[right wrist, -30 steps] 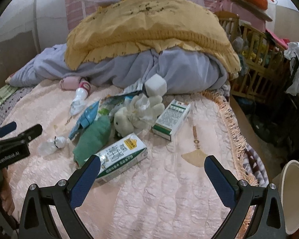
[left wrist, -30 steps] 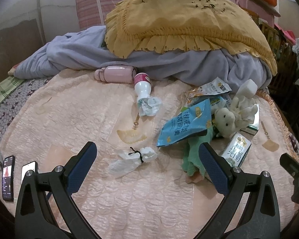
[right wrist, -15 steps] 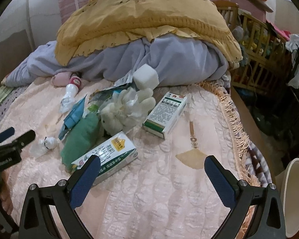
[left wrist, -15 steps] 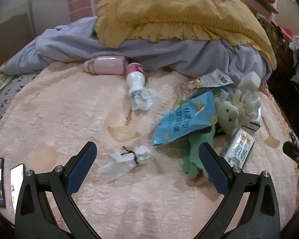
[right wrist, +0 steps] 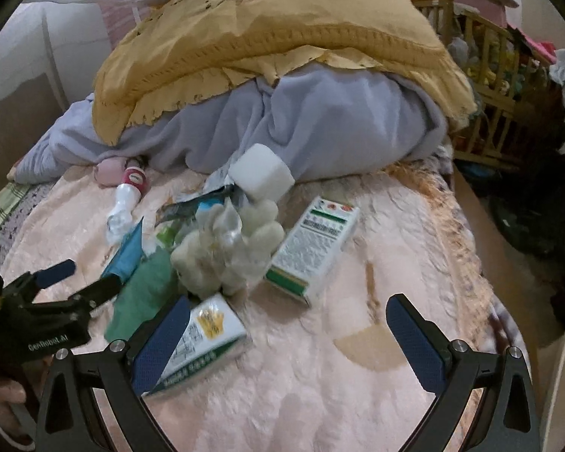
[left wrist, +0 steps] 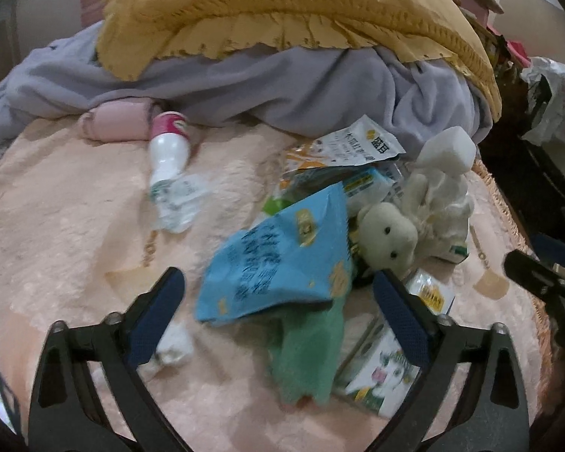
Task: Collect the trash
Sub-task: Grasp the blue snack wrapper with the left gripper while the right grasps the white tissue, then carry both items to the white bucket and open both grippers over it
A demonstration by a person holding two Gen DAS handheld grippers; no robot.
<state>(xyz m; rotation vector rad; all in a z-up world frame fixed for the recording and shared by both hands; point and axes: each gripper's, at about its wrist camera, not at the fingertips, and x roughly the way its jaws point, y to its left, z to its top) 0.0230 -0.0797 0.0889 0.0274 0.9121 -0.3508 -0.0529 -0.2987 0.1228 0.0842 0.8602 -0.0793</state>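
Note:
Trash lies on a peach bedspread (left wrist: 56, 233). A blue snack bag (left wrist: 278, 260) rests on a green cloth (left wrist: 312, 354), between the open fingers of my left gripper (left wrist: 277, 307). A crumpled tissue (left wrist: 173, 344) lies by its left finger. A white bottle (left wrist: 167, 150) with a pink cap lies farther back. My right gripper (right wrist: 288, 333) is open, with a white-green carton (right wrist: 203, 339) against its left finger. A second green-white box (right wrist: 314, 248) lies ahead of it. A white plush toy (right wrist: 222, 252) sits between them.
A grey blanket (right wrist: 320, 124) under a yellow cover (right wrist: 267, 34) is piled at the back. A white foam block (right wrist: 261, 171) and more wrappers (left wrist: 354, 147) lie near the plush. A white bin rim (right wrist: 561, 376) shows at the right, wooden rails (right wrist: 482, 75) beyond.
Both grippers have moved forward and down toward the trash pile. The blue bag now sits between the left fingers; the carton now touches the right gripper's left finger.

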